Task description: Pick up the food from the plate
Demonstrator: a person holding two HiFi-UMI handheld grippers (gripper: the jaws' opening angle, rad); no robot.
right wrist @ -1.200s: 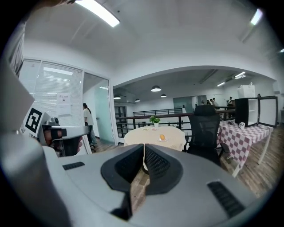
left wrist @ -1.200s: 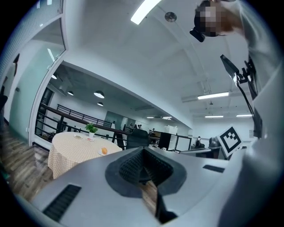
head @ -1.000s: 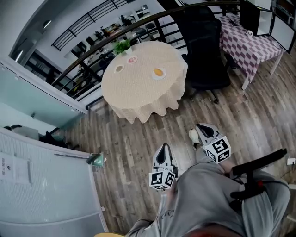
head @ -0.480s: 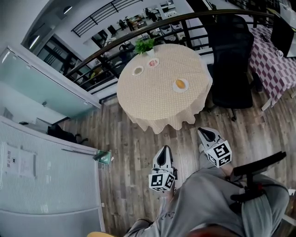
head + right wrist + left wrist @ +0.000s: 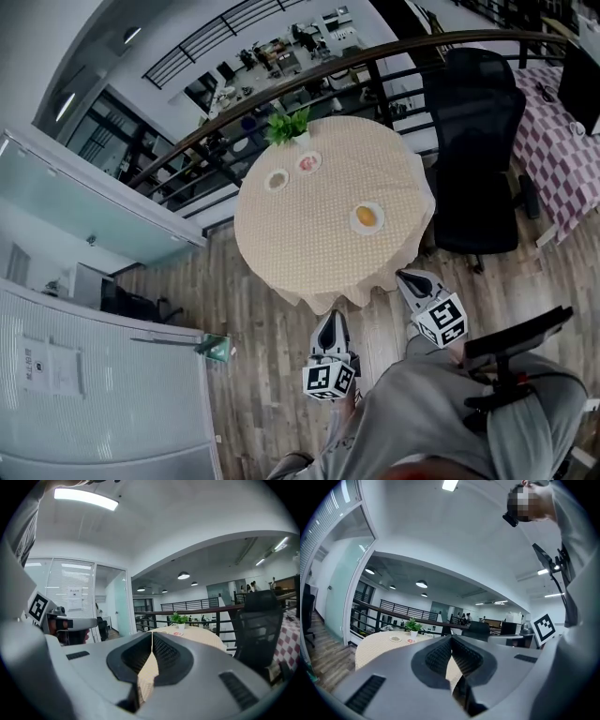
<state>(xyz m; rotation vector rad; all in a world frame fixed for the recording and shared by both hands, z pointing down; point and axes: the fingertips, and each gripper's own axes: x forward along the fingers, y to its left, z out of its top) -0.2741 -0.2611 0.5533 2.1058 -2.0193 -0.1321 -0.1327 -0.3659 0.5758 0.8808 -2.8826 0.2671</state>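
Cream checked cloth drapes the round table (image 5: 319, 258), and toward its near right edge sits the plate (image 5: 354, 222) with a yellow-orange piece of food (image 5: 367, 217) in its middle. Nothing touches the plate or the food. Two smaller plates (image 5: 277, 180) lie side by side at the far edge, close to a little potted plant (image 5: 289, 125) that stands in front of the dark railing (image 5: 309, 73). A black office chair (image 5: 473, 141) is drawn up just beside the table on the right, and past it stands a second table with a purple checked cloth (image 5: 561, 141). The person, in grey clothes (image 5: 441, 412), stands on the wooden plank floor (image 5: 272, 347) short of the round table, with both tools aimed toward it and well apart from the plate. The left gripper (image 5: 331, 319) has its two ribbed pads pressed together along one thin seam, with nothing caught between them. The right gripper (image 5: 405, 277) is the same: jaws closed tight against each other and empty, with the table, plant and railing showing beyond its tip. A frosted glass partition (image 5: 103, 394) fills the left side.
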